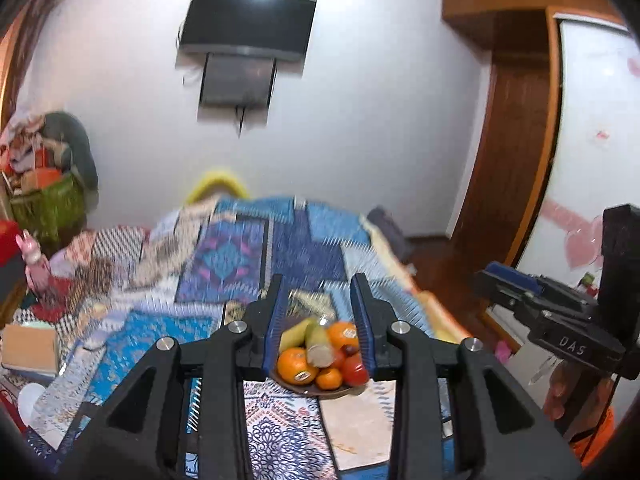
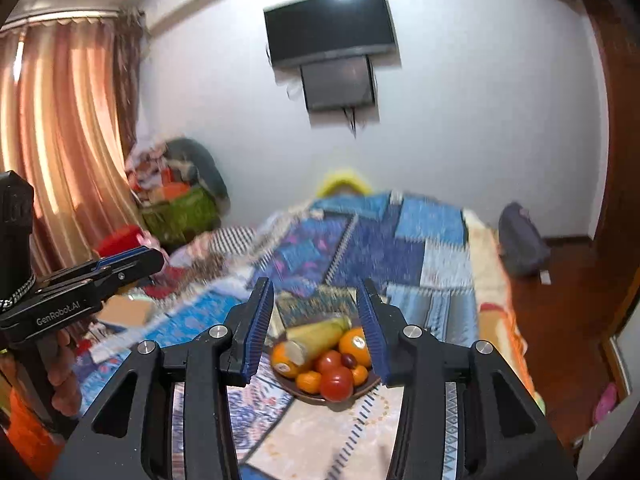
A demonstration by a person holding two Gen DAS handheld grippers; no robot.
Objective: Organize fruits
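Observation:
A dark brown plate (image 1: 320,393) of fruit lies on a patchwork bedspread; it also shows in the right wrist view (image 2: 316,400). It holds oranges (image 1: 295,365), a red tomato (image 2: 337,384), a corn cob (image 2: 320,334) and a yellow-green banana (image 1: 294,332). My left gripper (image 1: 319,286) is open and empty, held above and short of the plate. My right gripper (image 2: 316,290) is open and empty, also short of the plate. Each gripper shows at the edge of the other's view, the right one (image 1: 520,280) and the left one (image 2: 132,262).
The blue patchwork bedspread (image 1: 304,248) covers the bed. A cardboard box (image 1: 28,346) and clutter lie at the left. A green basket (image 2: 180,210) stands by the curtain. A TV (image 2: 332,26) hangs on the wall. A wooden wardrobe (image 1: 516,140) is at the right.

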